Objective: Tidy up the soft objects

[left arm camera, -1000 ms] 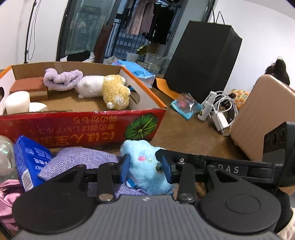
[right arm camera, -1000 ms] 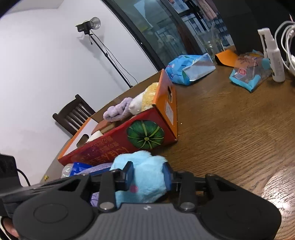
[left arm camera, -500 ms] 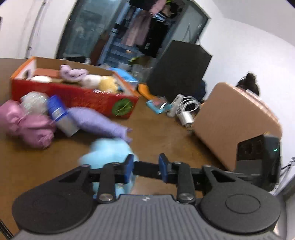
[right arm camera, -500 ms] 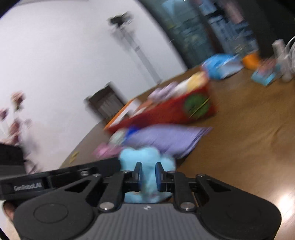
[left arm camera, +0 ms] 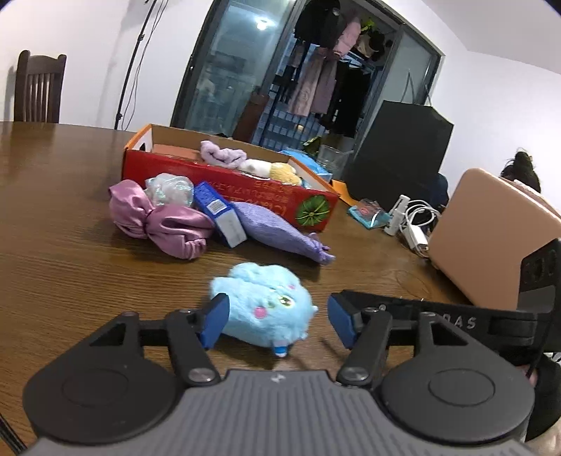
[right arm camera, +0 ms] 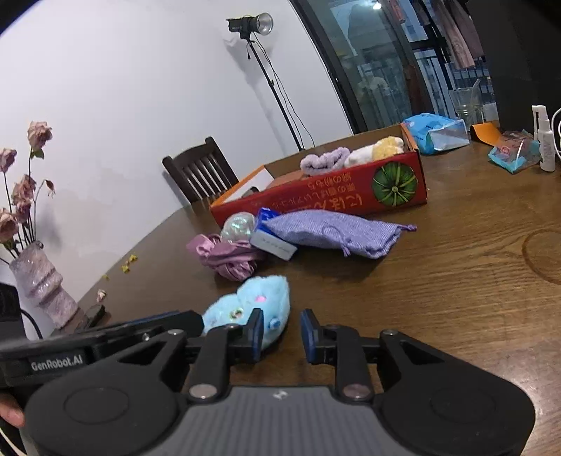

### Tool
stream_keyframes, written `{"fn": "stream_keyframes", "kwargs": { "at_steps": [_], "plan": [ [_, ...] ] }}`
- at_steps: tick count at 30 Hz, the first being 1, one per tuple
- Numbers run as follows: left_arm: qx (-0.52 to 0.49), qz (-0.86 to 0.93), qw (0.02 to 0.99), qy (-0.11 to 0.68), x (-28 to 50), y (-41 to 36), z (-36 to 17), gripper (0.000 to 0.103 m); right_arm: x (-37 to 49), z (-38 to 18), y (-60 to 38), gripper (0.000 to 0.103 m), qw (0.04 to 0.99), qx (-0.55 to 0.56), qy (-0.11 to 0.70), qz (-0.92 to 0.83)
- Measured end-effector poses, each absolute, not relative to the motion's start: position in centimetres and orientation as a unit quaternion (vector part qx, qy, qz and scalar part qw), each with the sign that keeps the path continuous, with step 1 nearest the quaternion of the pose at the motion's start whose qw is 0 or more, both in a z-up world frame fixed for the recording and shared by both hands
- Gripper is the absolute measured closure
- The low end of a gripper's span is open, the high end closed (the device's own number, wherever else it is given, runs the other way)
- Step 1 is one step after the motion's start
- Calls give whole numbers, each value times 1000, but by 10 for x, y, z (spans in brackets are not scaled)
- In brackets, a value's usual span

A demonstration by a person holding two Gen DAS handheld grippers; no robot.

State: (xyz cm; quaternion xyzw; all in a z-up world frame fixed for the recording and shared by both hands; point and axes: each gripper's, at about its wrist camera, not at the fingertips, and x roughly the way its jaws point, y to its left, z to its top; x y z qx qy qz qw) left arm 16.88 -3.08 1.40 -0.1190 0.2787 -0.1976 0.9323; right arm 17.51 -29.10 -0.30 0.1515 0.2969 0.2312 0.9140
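Vase (right arm camera: 44, 284) with dried roses, studio light (right arm camera: 249, 25), chair (right arm camera: 200, 172); possibly laptop (left arm camera: 491, 231).

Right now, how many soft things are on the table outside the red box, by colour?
Blue: 1, the blue plush
Pink: 1, the satin bundle
Purple: 1, the knit pouch
Total: 3, not counting those inside the red box.

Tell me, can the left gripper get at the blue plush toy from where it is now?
Probably yes. The left gripper is open and the blue plush toy lies on the table between its fingers, nothing in between. The right gripper sits open beside it.
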Motion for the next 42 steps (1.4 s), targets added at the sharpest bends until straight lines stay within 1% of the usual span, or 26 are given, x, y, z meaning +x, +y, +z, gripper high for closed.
{"fn": "stream_keyframes", "kwargs": {
  "at_steps": [1,2,4,6,8,11,13,14,15,16,18,19,20,21,24,28,32,35,37,40,42],
  "plan": [
    [-121,-196,932,281,170,-30,12,36,177,-3,-289,74,914,153,296,231],
    [-124,-193,931,285,173,-30,9,32,180,-5,-287,72,914,153,298,230],
    [-126,-186,930,292,178,-30,4,31,186,-9,-285,67,911,162,302,229],
    [-127,-179,930,295,183,-27,0,29,193,-14,-283,64,906,173,307,234],
    [-137,-175,930,293,187,-22,-3,26,202,-15,-279,64,903,178,310,237],
    [-160,-175,924,300,195,-13,-8,26,213,-12,-273,61,903,178,304,245],
    [-178,-177,916,313,204,-8,-12,28,221,-12,-269,55,902,183,302,250],
    [-186,-177,912,319,207,-6,-14,29,225,-13,-267,55,900,185,305,249],
    [-194,-175,908,326,210,-5,-15,33,229,-15,-265,55,899,185,310,248],
    [-205,-180,904,328,212,-4,-17,35,232,-18,-263,56,897,186,317,244],
    [-218,-193,897,331,216,-3,-19,47,239,-26,-259,57,890,192,334,246],
    [-223,-202,893,333,219,-3,-19,49,242,-30,-258,61,884,198,341,250],
    [-224,-210,890,336,221,-4,-19,56,243,-31,-258,62,882,203,342,253],
    [-225,-215,888,338,223,-5,-18,57,244,-31,-258,67,879,205,345,258],
    [-217,-220,890,335,230,-11,-10,57,244,-27,-258,69,885,200,337,251],
    [-203,-239,902,296,248,-23,20,57,251,0,-271,70,899,205,300,244],
    [-179,-257,911,270,301,-49,51,57,291,35,-290,70,915,192,264,236],
    [-171,-268,910,268,354,-68,65,58,335,53,-308,70,924,187,252,217],
    [-176,-275,902,281,395,-81,64,58,368,59,-316,70,932,177,248,198],
    [-186,-285,888,311,443,-96,47,60,405,53,-322,70,942,154,256,151],
    [-175,-281,888,320,457,-103,33,60,419,40,-324,73,946,142,262,126]
  ]
}}
